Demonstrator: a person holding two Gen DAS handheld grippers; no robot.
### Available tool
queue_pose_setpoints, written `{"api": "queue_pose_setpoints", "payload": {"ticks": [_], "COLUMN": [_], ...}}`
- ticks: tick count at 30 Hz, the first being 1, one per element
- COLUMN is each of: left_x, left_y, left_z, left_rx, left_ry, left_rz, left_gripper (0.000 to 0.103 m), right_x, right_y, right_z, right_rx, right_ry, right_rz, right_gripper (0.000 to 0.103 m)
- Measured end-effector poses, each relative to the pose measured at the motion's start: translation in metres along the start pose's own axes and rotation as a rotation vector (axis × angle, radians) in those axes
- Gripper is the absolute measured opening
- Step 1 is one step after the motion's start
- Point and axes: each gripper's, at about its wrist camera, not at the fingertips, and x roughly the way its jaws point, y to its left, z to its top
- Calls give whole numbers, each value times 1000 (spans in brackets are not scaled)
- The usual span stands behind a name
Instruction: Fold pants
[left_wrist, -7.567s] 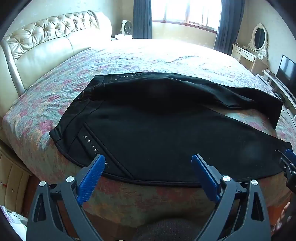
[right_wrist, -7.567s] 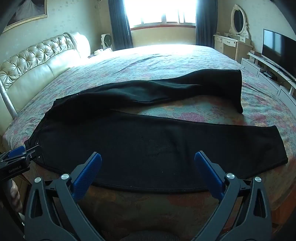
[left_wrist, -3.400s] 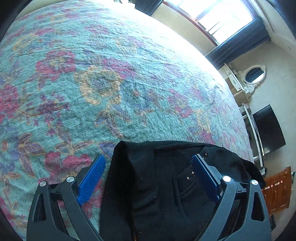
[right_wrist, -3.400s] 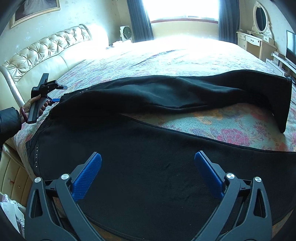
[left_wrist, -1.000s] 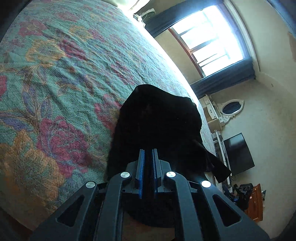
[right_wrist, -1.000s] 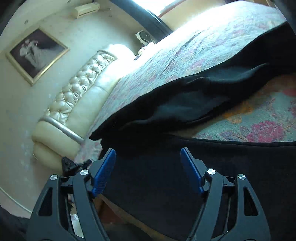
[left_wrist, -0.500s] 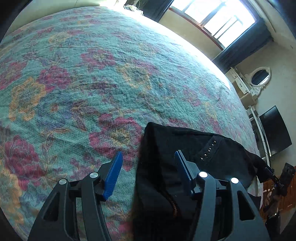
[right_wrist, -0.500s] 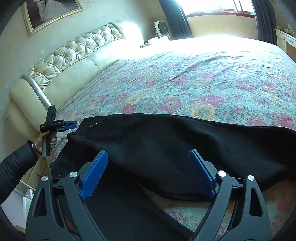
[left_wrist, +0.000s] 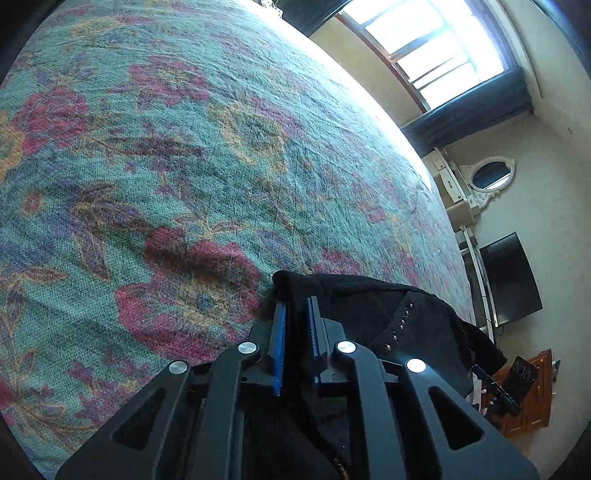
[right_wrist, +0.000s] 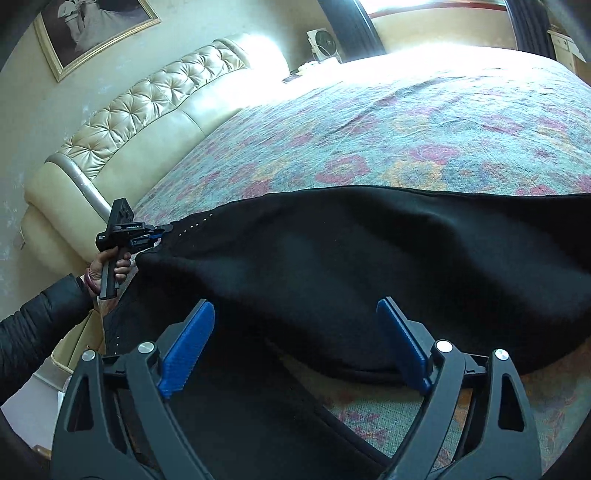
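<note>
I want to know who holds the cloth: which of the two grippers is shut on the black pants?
The left gripper: its blue fingers pinch the pants at the waist corner. The right gripper stands open over them, gripping nothing.

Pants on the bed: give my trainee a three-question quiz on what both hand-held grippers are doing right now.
1. True or false: the left hand-held gripper is shut on the black pants.
2. The right hand-held gripper is: A) clamped on a pant leg, B) open above the pants, C) out of view.
3. What surface do the pants lie on?

Key: 1 true, it pinches the waist corner near the studs. 2 B. 3 The floral bedspread.
</note>
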Motion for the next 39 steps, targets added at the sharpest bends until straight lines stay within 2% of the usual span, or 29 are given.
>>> {"api": "queue_pose_setpoints", "payload": {"ticks": [1, 5, 8, 10, 12, 14, 17, 19, 20, 21, 23, 24, 25, 26, 27, 28, 32, 39], "left_x": [0, -3, -12, -16, -10, 0, 4, 6, 6, 8, 11, 13, 15, 17, 21, 26, 32, 5], "left_y": [0, -9, -14, -12, -10, -4, 1, 4, 4, 2, -5, -10, -16, -22, -26, -31, -49, -63], "left_z": [0, 1, 3, 4, 4, 3, 3, 4, 5, 5, 6, 7, 8, 9, 9, 10, 11, 11], "left_rx": [-12, 20, 7, -10, -8, -10, -25, -37, -46, -51, -31, -7, 24, 57, 81, 85, 120, 104], "left_ry": [-8, -17, -51, -64, -40, -14, -30, -39, -46, -53, -58, -52, -40, -31, -17, -3, -5, -77], "left_rz": [-22, 1, -66, -102, -53, 3, -10, -3, -9, -16, -20, 0, 21, 47, 68, 67, 83, -58], "left_gripper": [5, 4, 4, 4, 4, 4, 6, 12, 17, 21, 35, 35, 35, 26, 10, 5, 5, 5], "right_x": [0, 2, 16, 32, 52, 71, 103, 122, 130, 137, 135, 131, 127, 122, 117, 111, 80, 44], "right_y": [0, -8, -25, -35, -43, -44, -40, -41, -41, -40, -32, -28, -22, -15, -7, -1, 17, 39], "right_z": [1, 19, 50, 70, 90, 105, 118, 120, 117, 113, 108, 107, 105, 102, 99, 96, 89, 70], "right_rx": [-8, -61, -140, -222, -290, -356, -435, -465, -469, -478, -505, -506, -522, -549, -566, -578, -566, -547], "right_ry": [1, 11, 67, 107, 160, 209, 296, 355, 390, 429, 420, 407, 389, 367, 346, 322, 200, 84], "right_rz": [-4, -33, -70, -128, -150, -134, -104, -113, -112, -117, -126, -138, -166, -197, -217, -232, -264, -303], "right_gripper": [90, 90, 91, 91, 91, 91, 91, 91, 89, 66, 48, 23, 15, 13, 11, 10, 9, 9]}}
